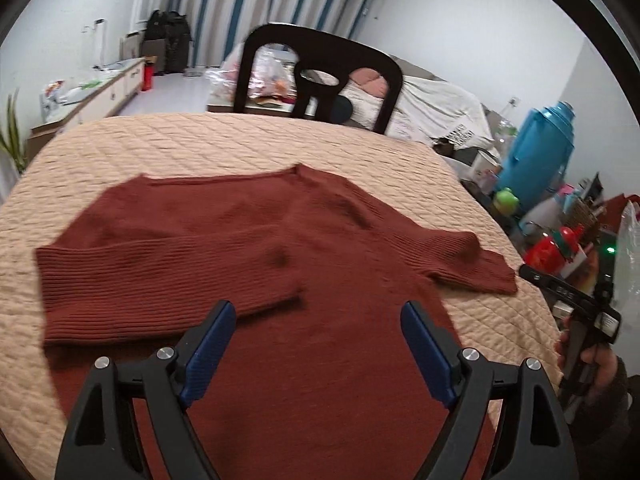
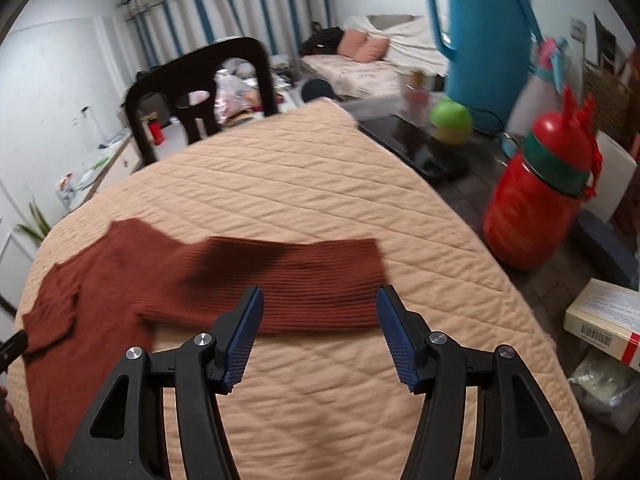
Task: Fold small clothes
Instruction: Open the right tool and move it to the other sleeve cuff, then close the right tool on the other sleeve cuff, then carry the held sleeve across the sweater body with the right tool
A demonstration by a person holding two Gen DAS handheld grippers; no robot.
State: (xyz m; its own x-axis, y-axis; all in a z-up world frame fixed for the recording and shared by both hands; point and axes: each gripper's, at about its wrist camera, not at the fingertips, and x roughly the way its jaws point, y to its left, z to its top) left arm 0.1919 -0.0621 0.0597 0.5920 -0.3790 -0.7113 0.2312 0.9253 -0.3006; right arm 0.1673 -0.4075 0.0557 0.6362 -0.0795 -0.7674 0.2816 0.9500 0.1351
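Note:
A rust-red ribbed sweater (image 1: 256, 240) lies flat on a peach quilted cover (image 1: 200, 140). Its left sleeve (image 1: 160, 288) is folded across the body; its right sleeve (image 2: 304, 280) stretches out to the side. My left gripper (image 1: 318, 328) hangs open above the sweater's lower body, with nothing between its blue pads (image 1: 212, 344). Over the right sleeve's cuff my right gripper (image 2: 320, 320) is open too, its pads (image 2: 244, 336) clear of the cloth. A hand (image 1: 592, 360) at the right edge of the left wrist view holds that right gripper.
A dark wooden chair (image 1: 320, 76) stands behind the table. Right of the cover sit a blue thermos jug (image 2: 480, 40), a red bottle (image 2: 536, 204), a green cup (image 2: 450, 120), a dark tray (image 2: 416, 148) and a box (image 2: 608, 320). A sofa (image 2: 360, 64) is behind.

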